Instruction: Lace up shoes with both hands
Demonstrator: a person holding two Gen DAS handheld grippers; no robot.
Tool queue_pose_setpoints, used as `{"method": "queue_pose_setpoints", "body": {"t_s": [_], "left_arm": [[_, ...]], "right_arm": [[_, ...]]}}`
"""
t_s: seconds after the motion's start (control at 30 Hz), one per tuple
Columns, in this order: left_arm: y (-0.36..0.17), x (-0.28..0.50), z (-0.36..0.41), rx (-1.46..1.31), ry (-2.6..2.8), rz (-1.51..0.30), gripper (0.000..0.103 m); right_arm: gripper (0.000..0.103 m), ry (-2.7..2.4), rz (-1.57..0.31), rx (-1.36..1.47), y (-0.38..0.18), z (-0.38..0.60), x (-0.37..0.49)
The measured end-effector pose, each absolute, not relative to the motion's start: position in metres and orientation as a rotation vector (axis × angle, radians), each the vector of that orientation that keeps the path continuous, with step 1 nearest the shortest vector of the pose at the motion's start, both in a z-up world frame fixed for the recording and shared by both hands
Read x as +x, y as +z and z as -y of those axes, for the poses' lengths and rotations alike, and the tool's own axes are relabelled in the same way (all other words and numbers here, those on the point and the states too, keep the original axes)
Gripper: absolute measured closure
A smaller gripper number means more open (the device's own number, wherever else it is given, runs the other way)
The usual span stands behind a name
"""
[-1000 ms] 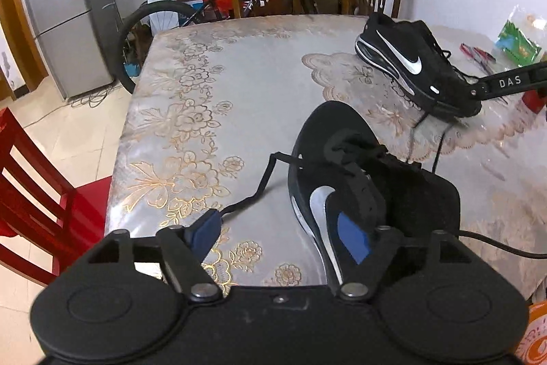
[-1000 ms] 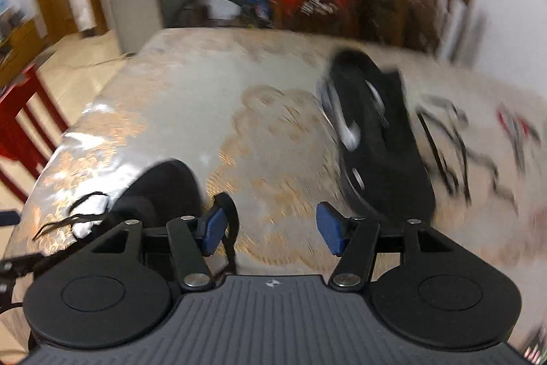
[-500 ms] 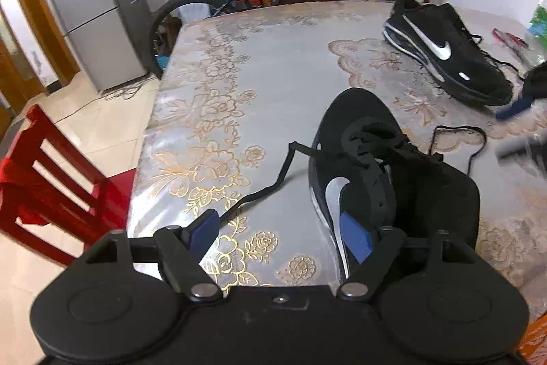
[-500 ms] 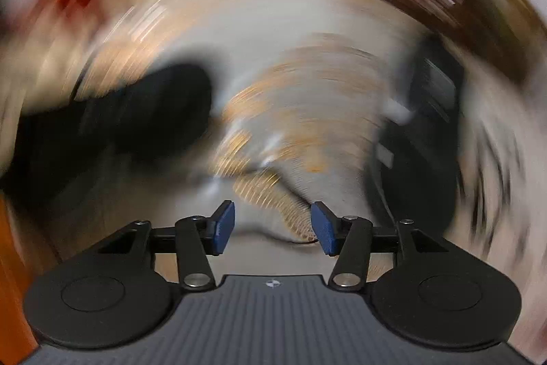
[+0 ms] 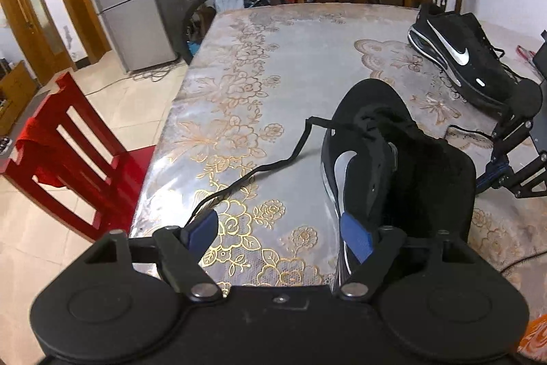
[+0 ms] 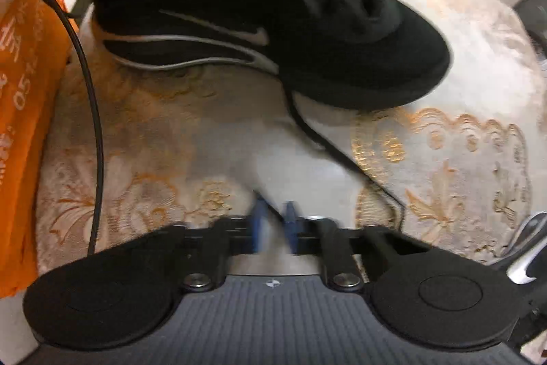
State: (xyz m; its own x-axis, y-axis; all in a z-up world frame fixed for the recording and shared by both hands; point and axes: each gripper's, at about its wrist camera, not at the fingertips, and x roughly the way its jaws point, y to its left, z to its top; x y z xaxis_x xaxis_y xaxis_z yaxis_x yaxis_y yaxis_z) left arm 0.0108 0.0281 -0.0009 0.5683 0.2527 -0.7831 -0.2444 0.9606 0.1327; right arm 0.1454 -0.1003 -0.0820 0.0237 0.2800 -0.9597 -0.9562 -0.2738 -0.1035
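Left gripper (image 5: 280, 236) jaws are spread wide, gripping nothing; the shoe (image 5: 393, 166) sits past the right-hand pad. Right gripper (image 6: 273, 223) jaws just snapped closed, empty, lace (image 6: 328, 149) beyond them.

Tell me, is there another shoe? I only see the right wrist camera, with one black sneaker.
Observer: Yes. The left wrist view shows a second black sneaker farther back on the table.
Operator: Where's the left gripper?
Observer: The left gripper is open, beside the near sneaker.
Operator: Is it holding a lace?
Observer: No. A shoelace lies on the table, running from that sneaker to beside its left finger.
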Motion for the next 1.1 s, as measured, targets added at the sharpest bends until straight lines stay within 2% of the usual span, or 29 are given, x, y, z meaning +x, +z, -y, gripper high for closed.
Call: {"method": "queue_pose_setpoints", "body": {"t_s": [0.1,0.23,0.33,0.43,0.6,0.87,1.1], "left_arm": [[0.004,0.005,-0.018,0.034,0.342,-0.914,0.026],[0.014,-0.003,-0.003,0.037,0.372,-0.896,0.024],[0.018,-0.002,0.008,0.027,0.377,-0.867,0.023],[0.018,0.006,0.014,0.007,0.372,-0.854,0.023],[0.009,0.021,0.013,0.023,0.426,-0.869,0.023],[0.002,0.024,0.014,0.005,0.48,-0.924,0.022],[0.005,0.017,0.004,-0.11,0.509,-0.867,0.024]], "right_arm": [[0.101,1.463,-0.845,-1.141,-0.081,0.1,0.147],[0.101,1.413,-0.893,-0.774,-0.053,0.108,0.163],[0.101,1.437,-0.858,-0.505,-0.025,0.116,0.163],[0.101,1.495,-0.8,-0.372,-0.006,0.109,0.155],[0.101,1.585,-0.762,-0.279,0.006,0.085,0.143],[0.101,1.674,-0.753,-0.302,0.005,0.078,0.15],[0.101,1.657,-0.756,-0.374,0.009,0.09,0.154]]}}
